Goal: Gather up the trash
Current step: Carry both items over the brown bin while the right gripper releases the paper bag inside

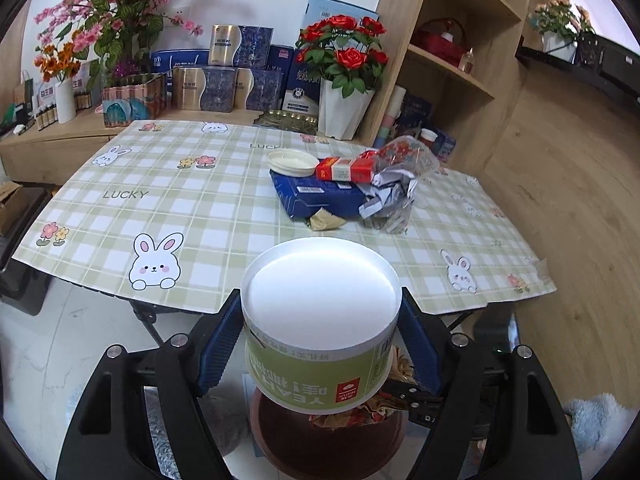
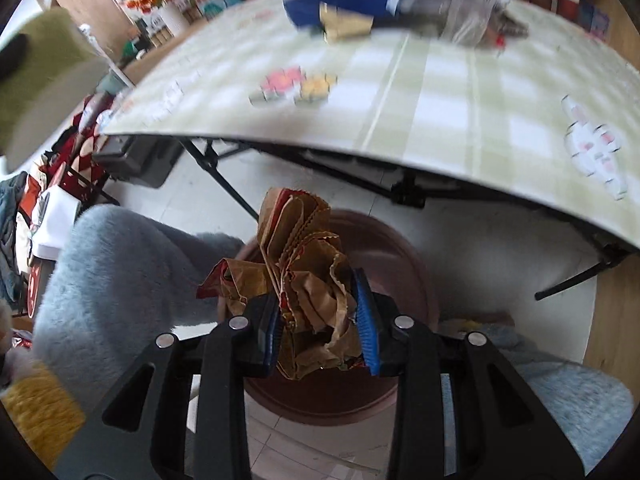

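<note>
My left gripper [image 1: 320, 344] pinches a green paper tub [image 1: 320, 336], upside down, over the brown bin [image 1: 320, 440] on the floor by the table [image 1: 168, 208]. My right gripper [image 2: 320, 328] clamps crumpled brown paper [image 2: 304, 280] above the same bin. Rest of trash, incl. blue box [image 1: 320, 198] + red carton [image 1: 346, 169], sits on the table.
</note>
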A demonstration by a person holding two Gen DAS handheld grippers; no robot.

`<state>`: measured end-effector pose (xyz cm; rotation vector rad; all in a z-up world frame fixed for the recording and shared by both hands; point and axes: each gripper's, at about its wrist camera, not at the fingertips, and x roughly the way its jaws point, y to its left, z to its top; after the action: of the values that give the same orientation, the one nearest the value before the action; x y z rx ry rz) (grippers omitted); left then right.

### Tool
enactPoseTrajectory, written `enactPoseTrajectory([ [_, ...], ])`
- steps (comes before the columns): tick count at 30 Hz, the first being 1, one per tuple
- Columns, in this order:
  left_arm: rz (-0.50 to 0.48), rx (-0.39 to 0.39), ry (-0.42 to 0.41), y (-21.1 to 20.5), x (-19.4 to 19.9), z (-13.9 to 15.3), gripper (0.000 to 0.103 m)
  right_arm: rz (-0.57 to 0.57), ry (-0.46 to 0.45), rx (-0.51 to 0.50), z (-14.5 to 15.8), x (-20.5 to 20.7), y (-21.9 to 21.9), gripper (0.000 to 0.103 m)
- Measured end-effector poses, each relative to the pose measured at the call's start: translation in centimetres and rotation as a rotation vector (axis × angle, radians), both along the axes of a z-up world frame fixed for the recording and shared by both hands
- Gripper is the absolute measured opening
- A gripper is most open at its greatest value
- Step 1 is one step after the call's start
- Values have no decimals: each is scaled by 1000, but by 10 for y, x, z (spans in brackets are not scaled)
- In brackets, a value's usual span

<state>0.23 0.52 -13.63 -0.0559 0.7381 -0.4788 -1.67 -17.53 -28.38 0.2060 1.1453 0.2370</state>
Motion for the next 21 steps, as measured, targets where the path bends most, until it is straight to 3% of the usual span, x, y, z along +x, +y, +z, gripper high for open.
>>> enactPoseTrajectory([
  [6, 24, -9, 37, 6, 7, -19, 73, -19, 174, 16, -54, 4, 7, 35],
  [16, 41, -17, 80, 6, 17, -35, 73, -105, 294, 82, -82, 12, -15, 37],
  [21, 38, -13, 94, 4, 17, -40, 73, -105, 312, 89, -84, 13, -16, 47],
])
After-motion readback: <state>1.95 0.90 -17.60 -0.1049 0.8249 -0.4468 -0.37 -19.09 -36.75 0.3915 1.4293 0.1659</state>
